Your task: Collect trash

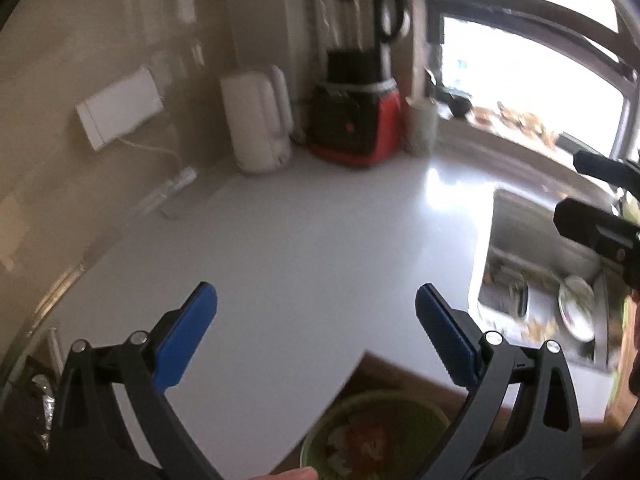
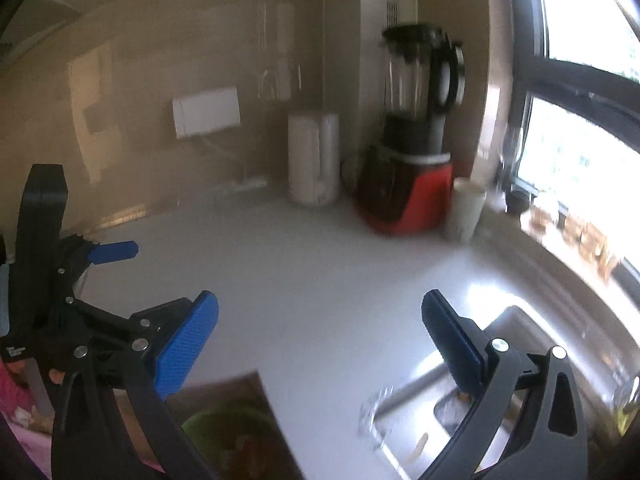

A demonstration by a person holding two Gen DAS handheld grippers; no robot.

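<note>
The left gripper hung wide open above the white counter, its blue pads gripping and touching nothing. The right gripper was spread just as wide and equally empty, near the sink. Below the counter's edge sat a green bin holding scraps (too blurred to identify). More debris lay in the sink basin beside a white plate.

A home kitchen: a white counter carries a red-based blender and white kettle at its far corner, a steel sink beneath the window.
</note>
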